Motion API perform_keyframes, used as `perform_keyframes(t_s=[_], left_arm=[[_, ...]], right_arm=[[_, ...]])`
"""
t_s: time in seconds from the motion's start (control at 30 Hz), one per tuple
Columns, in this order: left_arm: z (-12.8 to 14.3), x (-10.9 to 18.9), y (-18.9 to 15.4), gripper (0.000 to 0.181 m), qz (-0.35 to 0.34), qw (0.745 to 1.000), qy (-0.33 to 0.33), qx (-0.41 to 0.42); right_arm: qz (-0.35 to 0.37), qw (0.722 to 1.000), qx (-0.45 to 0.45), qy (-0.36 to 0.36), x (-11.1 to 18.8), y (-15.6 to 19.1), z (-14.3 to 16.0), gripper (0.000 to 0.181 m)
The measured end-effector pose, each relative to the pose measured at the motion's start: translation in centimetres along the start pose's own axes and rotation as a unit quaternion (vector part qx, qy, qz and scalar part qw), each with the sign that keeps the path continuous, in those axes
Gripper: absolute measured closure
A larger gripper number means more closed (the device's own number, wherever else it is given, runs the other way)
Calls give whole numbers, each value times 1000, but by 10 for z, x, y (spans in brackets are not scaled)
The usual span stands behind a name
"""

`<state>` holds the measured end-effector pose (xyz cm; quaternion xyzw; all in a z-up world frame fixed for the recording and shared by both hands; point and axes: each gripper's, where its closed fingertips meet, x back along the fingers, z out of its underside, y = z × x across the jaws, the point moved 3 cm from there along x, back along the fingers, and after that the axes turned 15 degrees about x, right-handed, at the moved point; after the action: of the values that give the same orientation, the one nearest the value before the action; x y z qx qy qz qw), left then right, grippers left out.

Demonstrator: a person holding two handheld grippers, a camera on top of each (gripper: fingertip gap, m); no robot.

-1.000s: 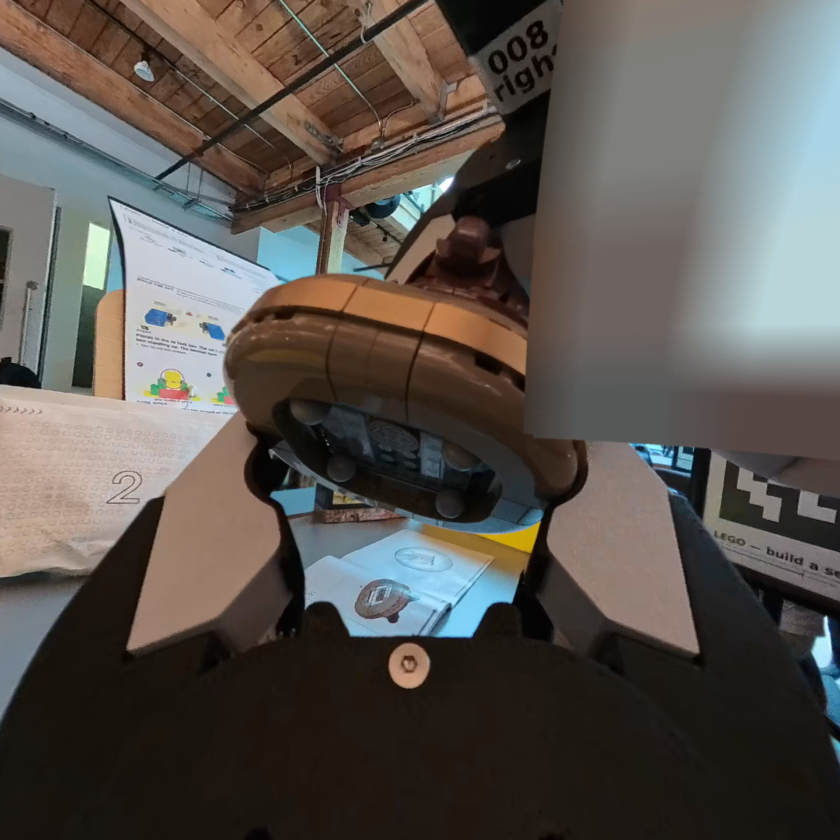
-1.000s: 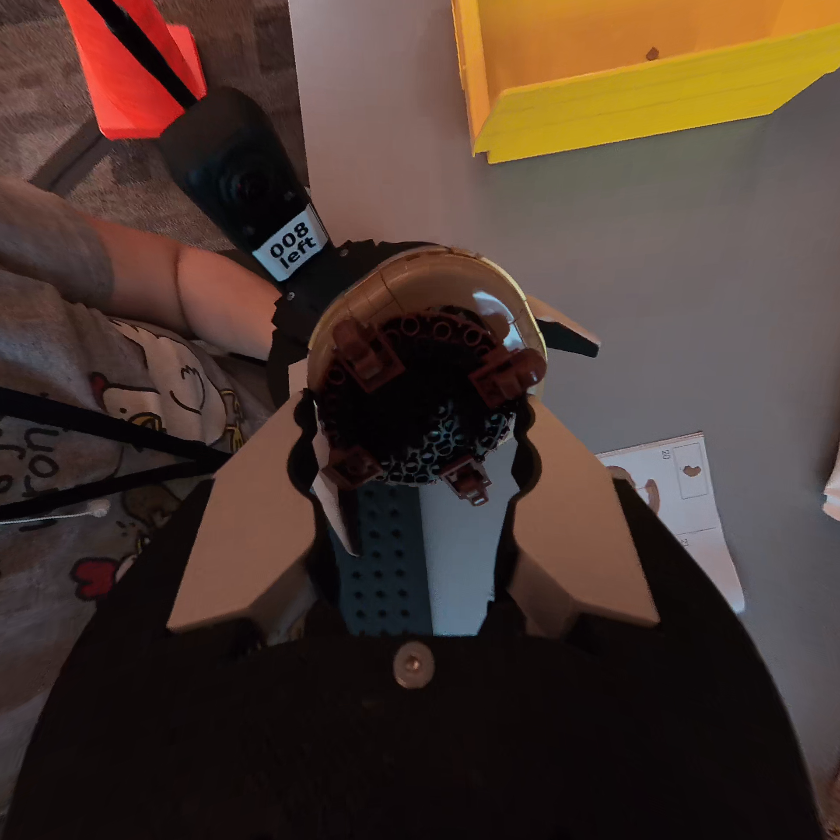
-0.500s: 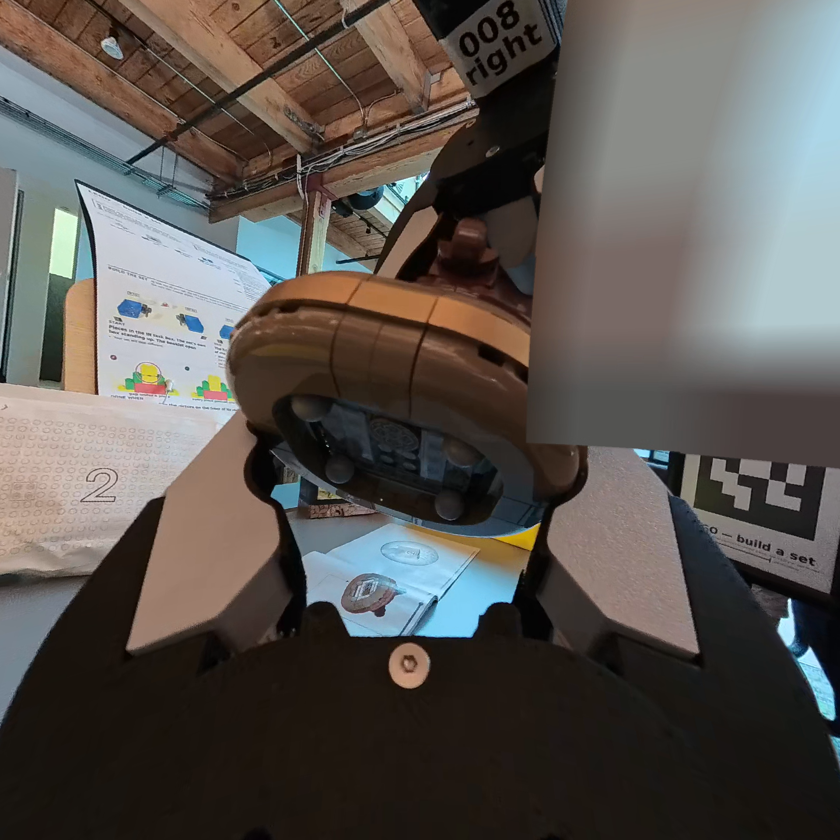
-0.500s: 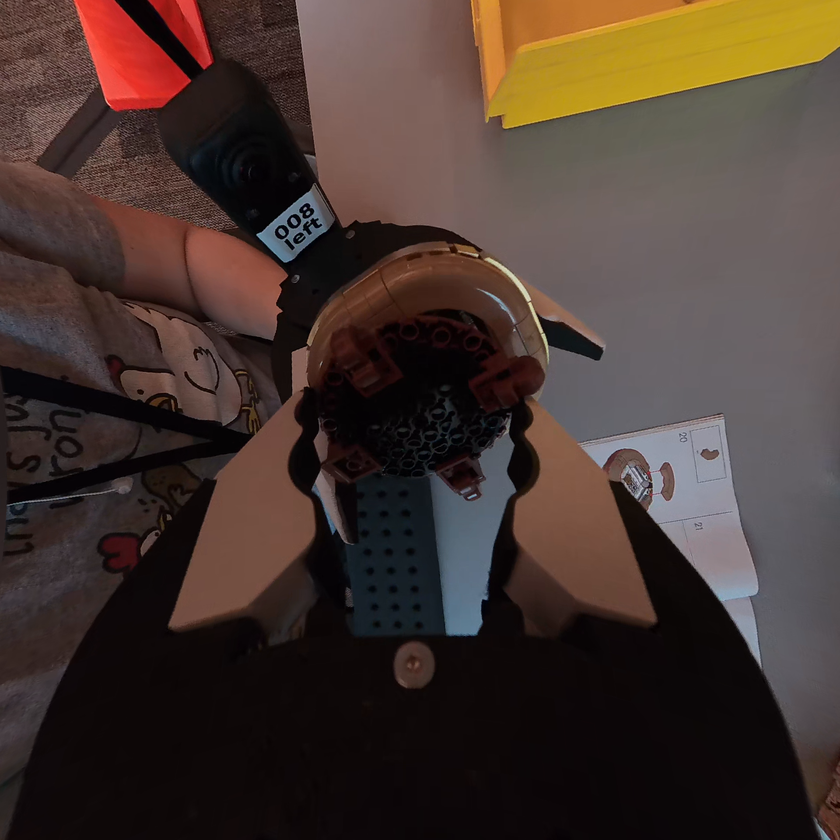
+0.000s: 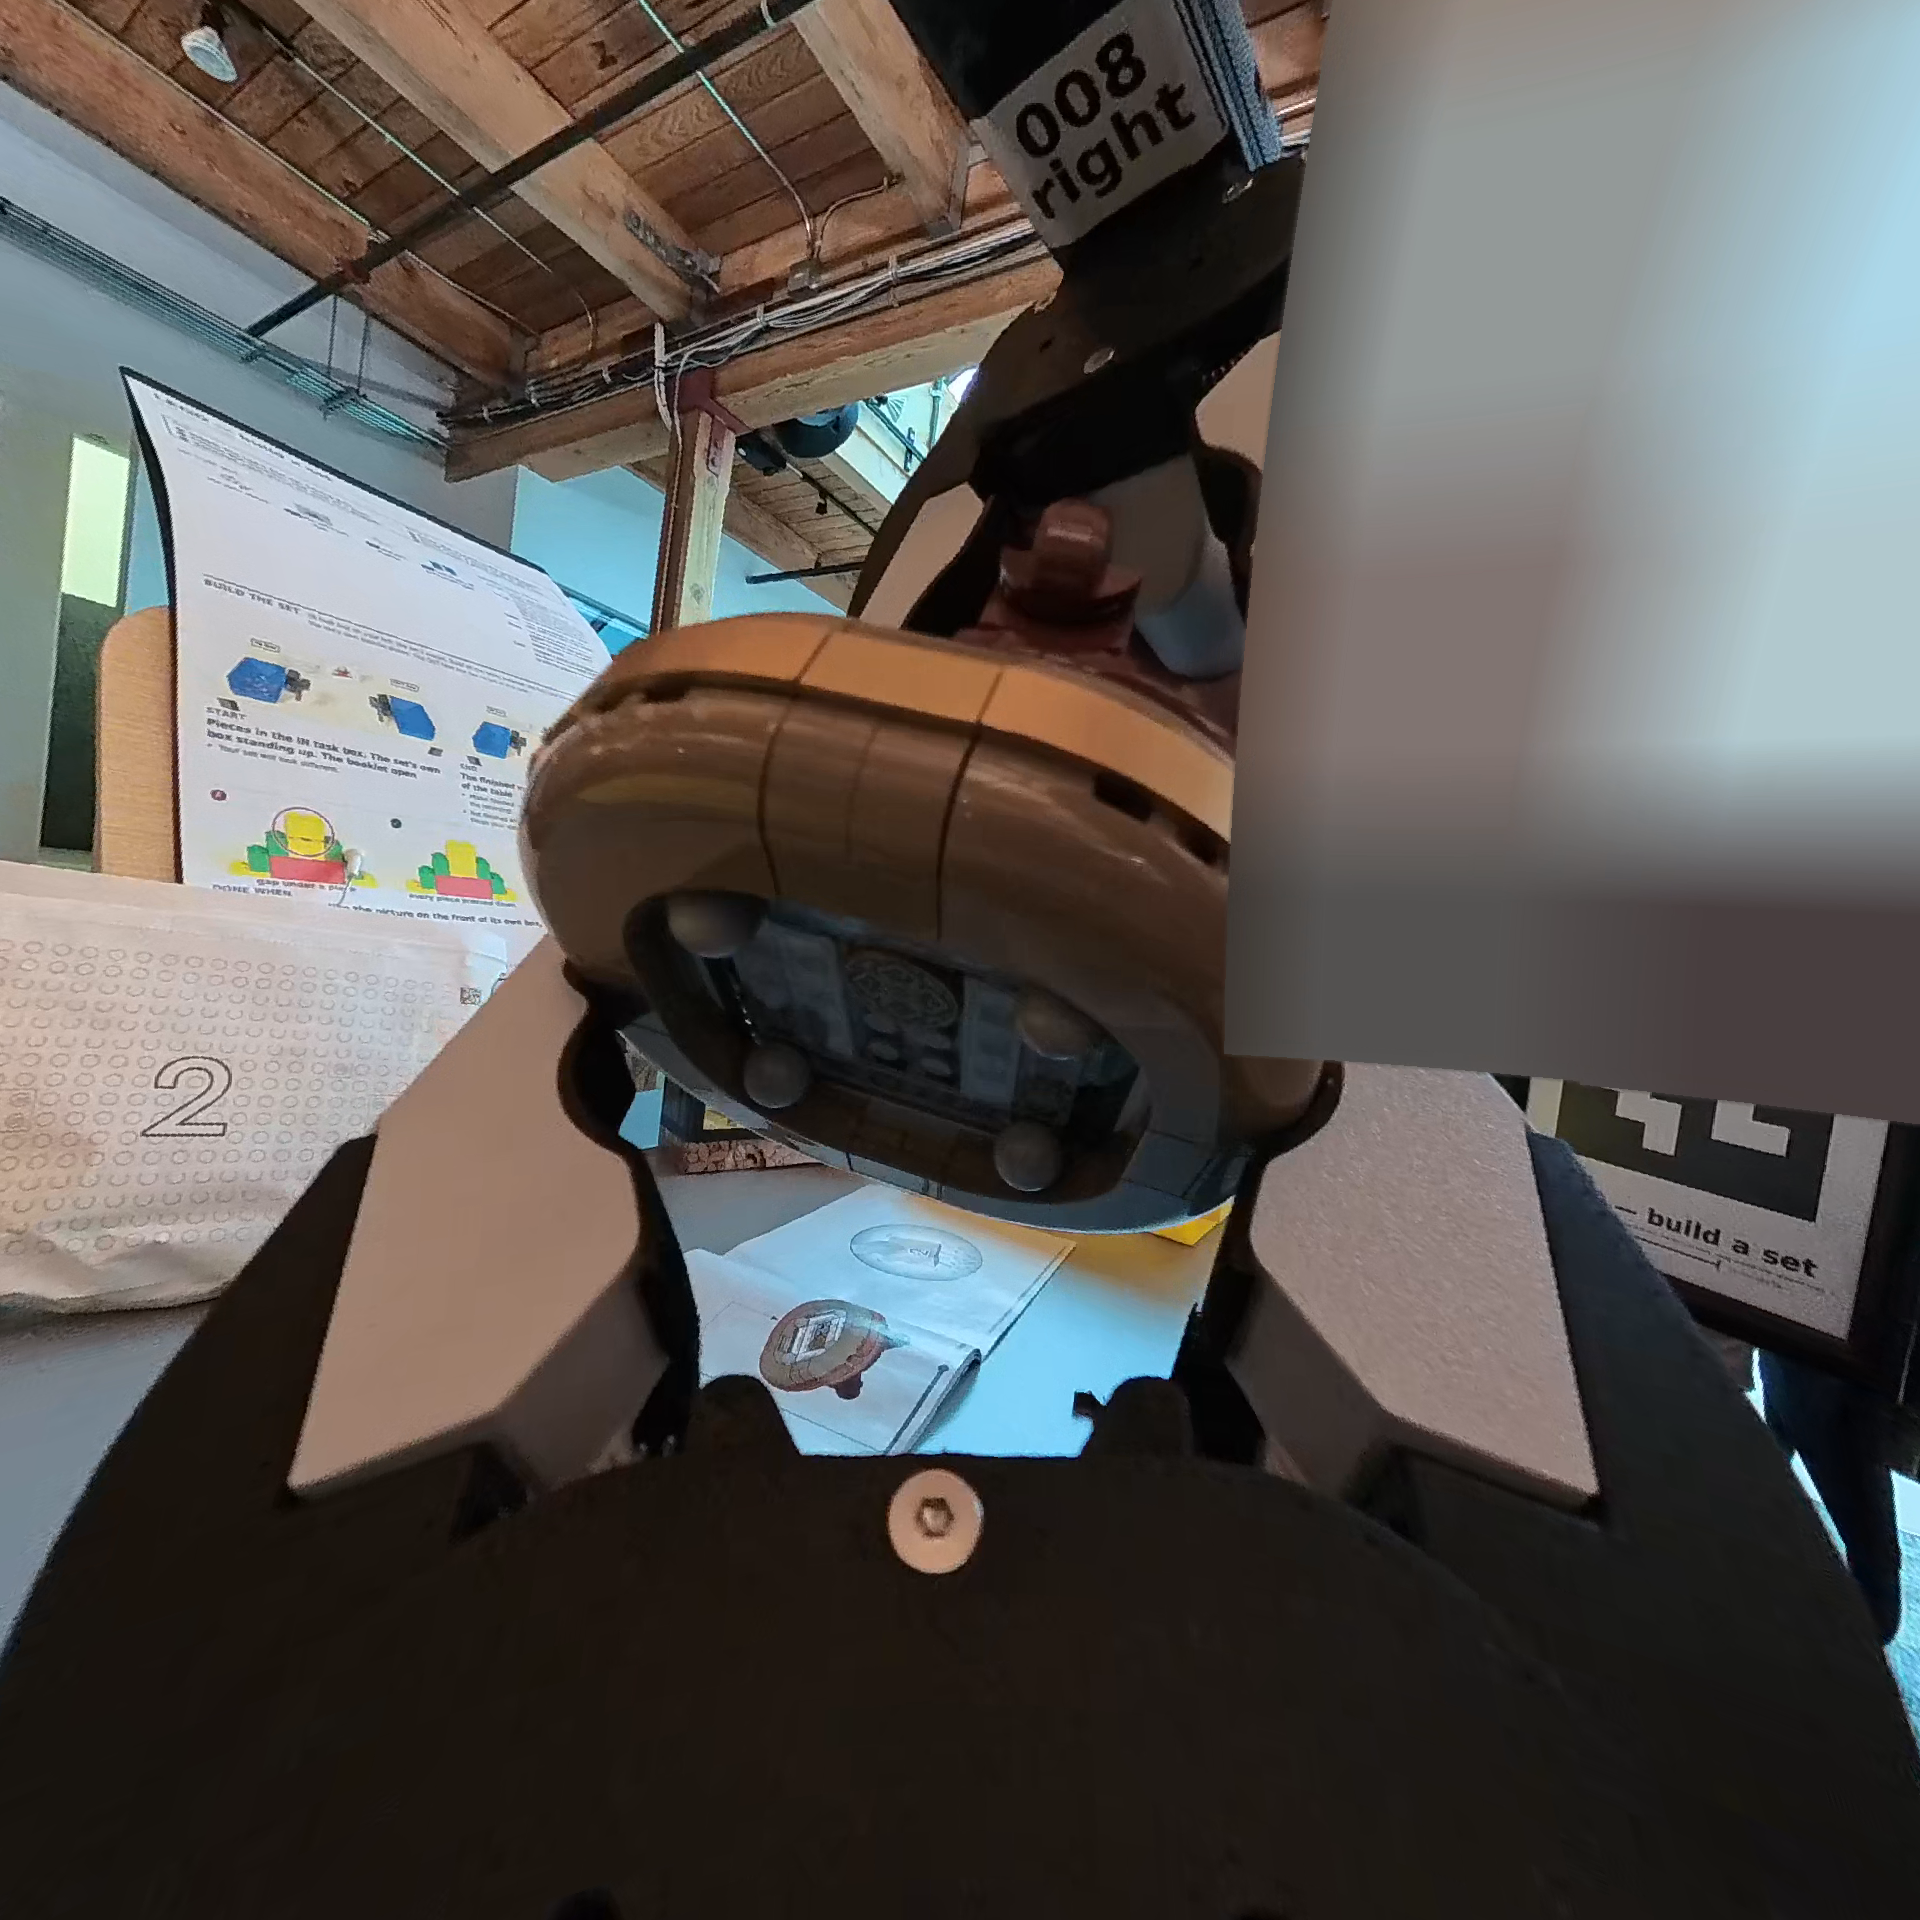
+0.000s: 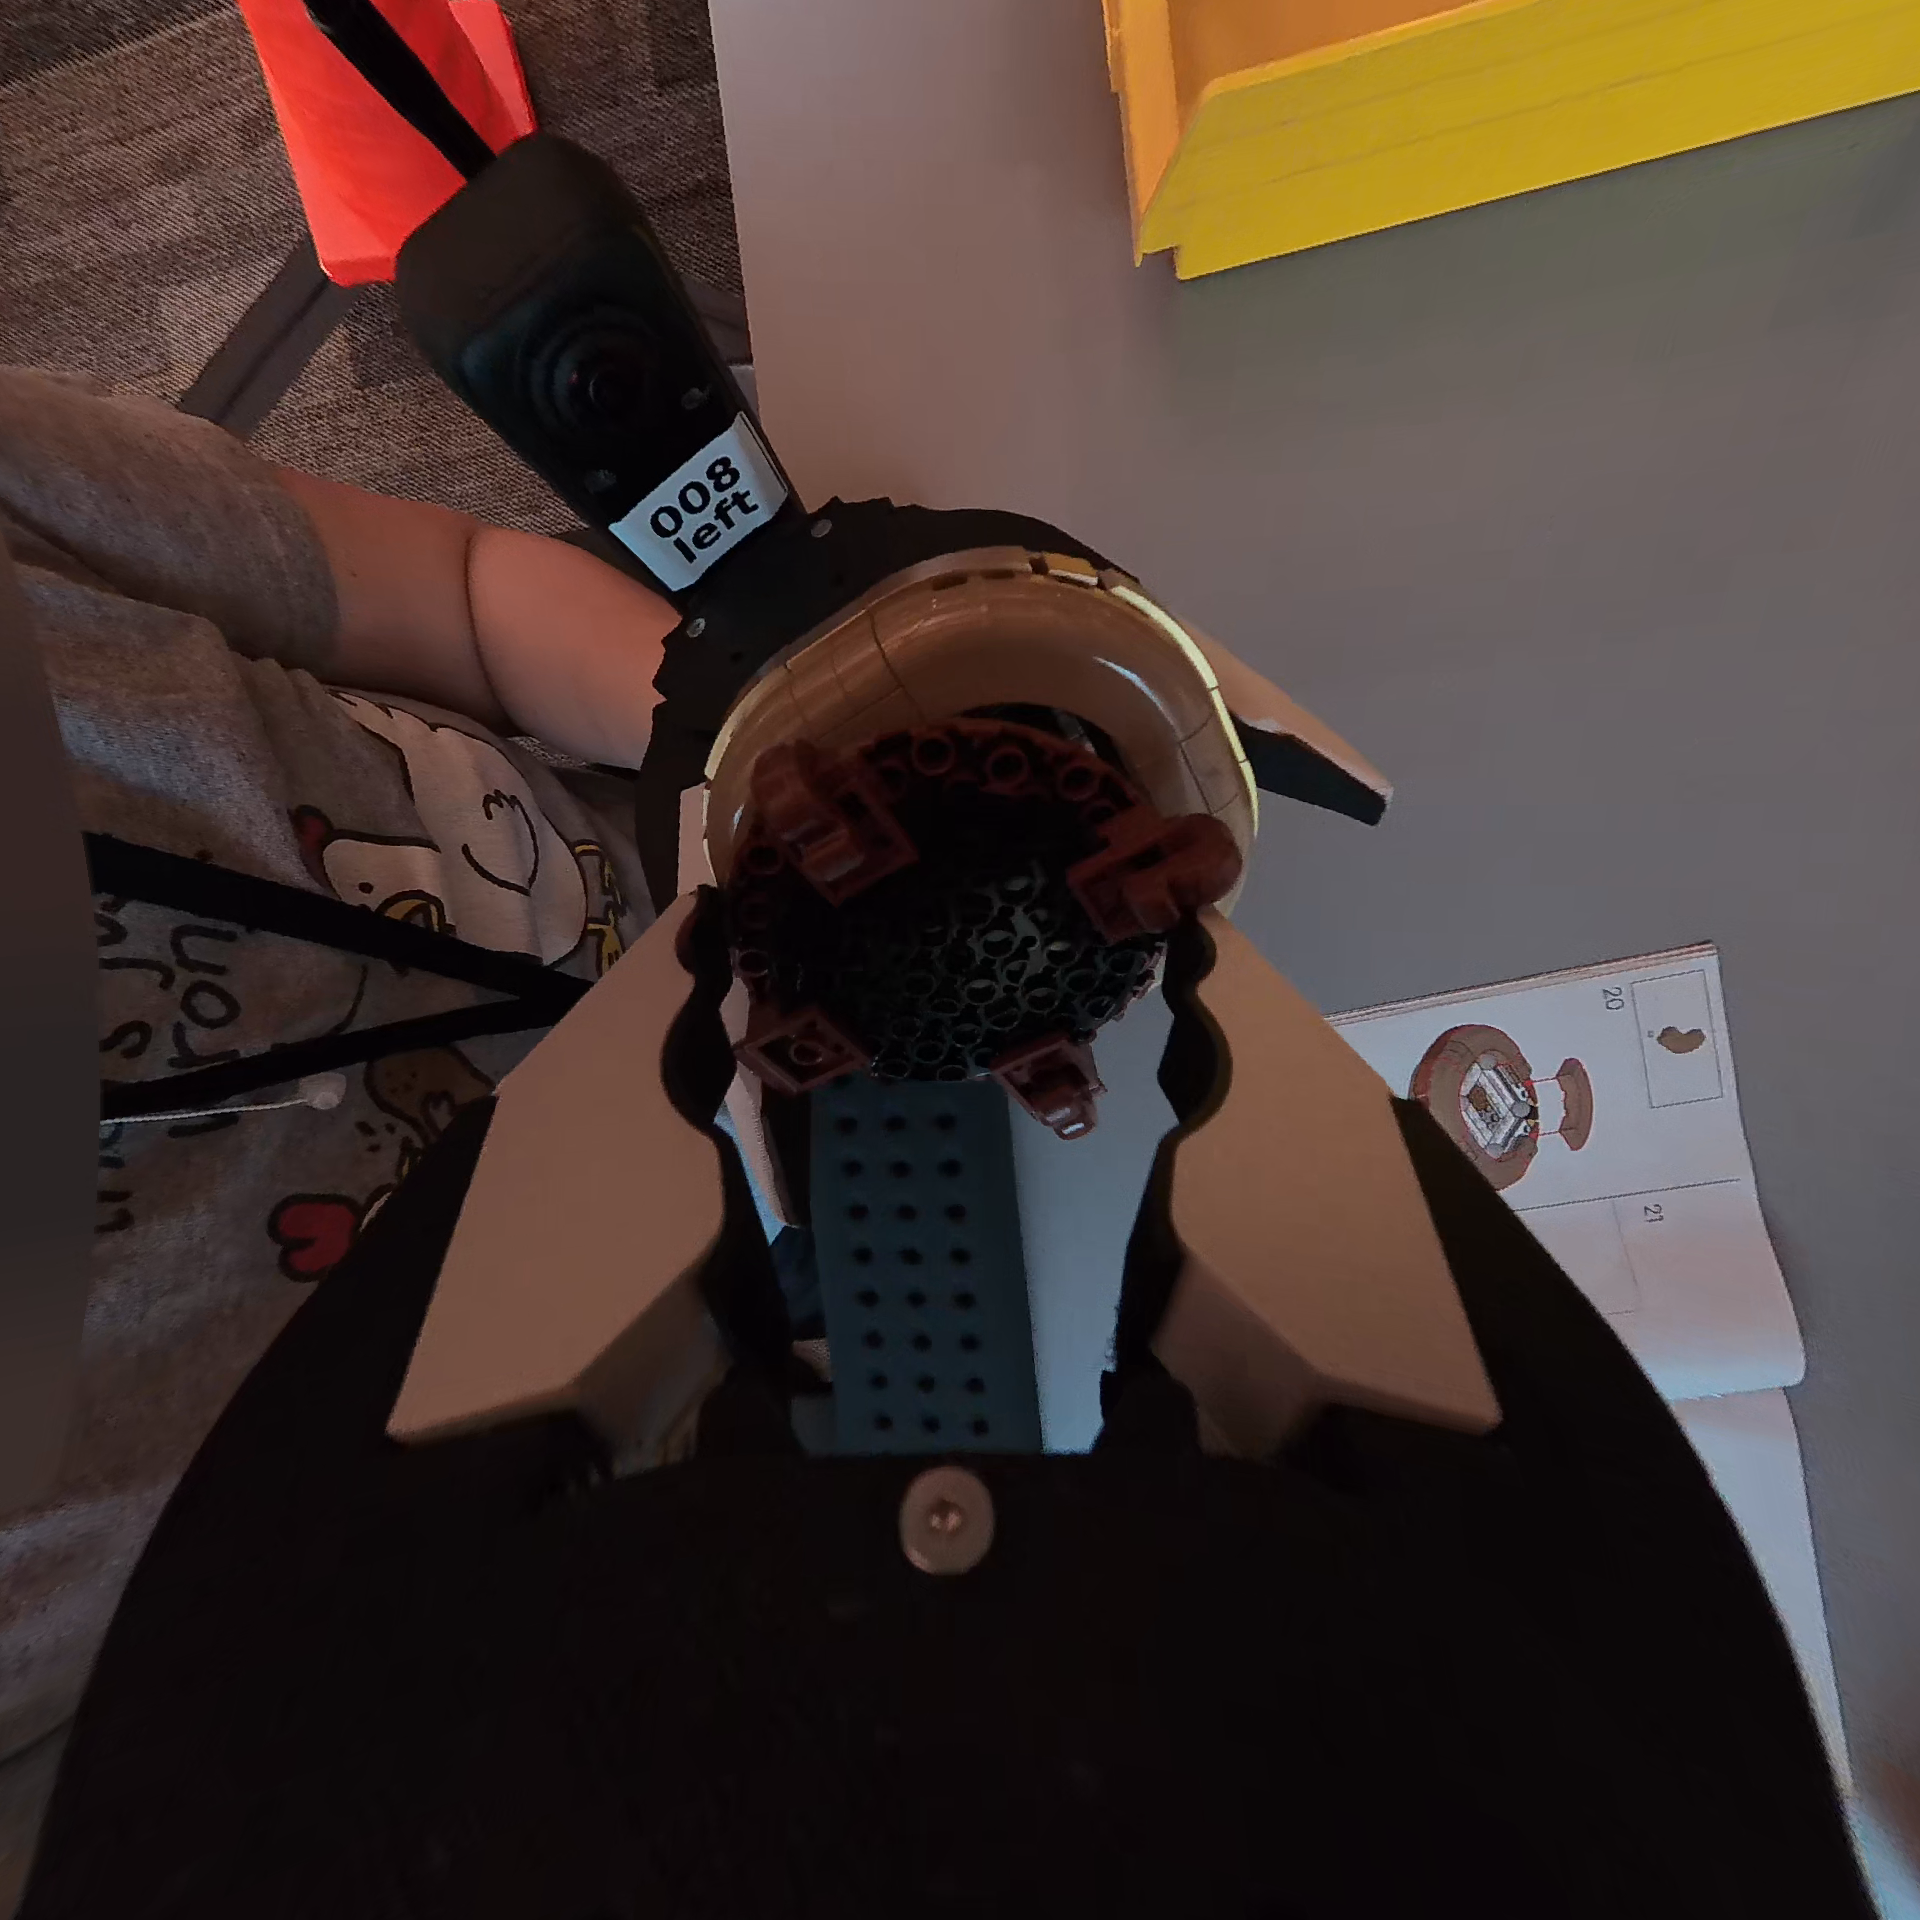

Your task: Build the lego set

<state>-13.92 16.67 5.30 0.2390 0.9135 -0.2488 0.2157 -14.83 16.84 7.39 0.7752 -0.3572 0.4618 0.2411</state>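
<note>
A round model (image 5: 883,831) of smooth tan curved bricks, its top dark and studded with brown clips, is held above the grey desk (image 6: 1455,623). The left claw (image 5: 935,1091) pinches its rim; the right claw (image 6: 935,987) grips it from above. A printed booklet (image 6: 1579,1174) lies open below, near a yellow bin (image 6: 1455,135).

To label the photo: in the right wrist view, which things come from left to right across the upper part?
Orange bag → left hand-held gripper holding the round tan lego model → yellow bin.
</note>
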Motion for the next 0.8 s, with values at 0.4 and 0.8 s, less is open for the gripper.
perform_keyframes(t_s=[0.4,0.8], left_arm=[[-8,4,2,54,-3,1000,-27,5],[-3,3,-3,54,3,1000,-13,-7]], right_arm=[[40,999,27,-14,-4,1,-7,96],[24,999,36,23,-3,5,-2,97]])
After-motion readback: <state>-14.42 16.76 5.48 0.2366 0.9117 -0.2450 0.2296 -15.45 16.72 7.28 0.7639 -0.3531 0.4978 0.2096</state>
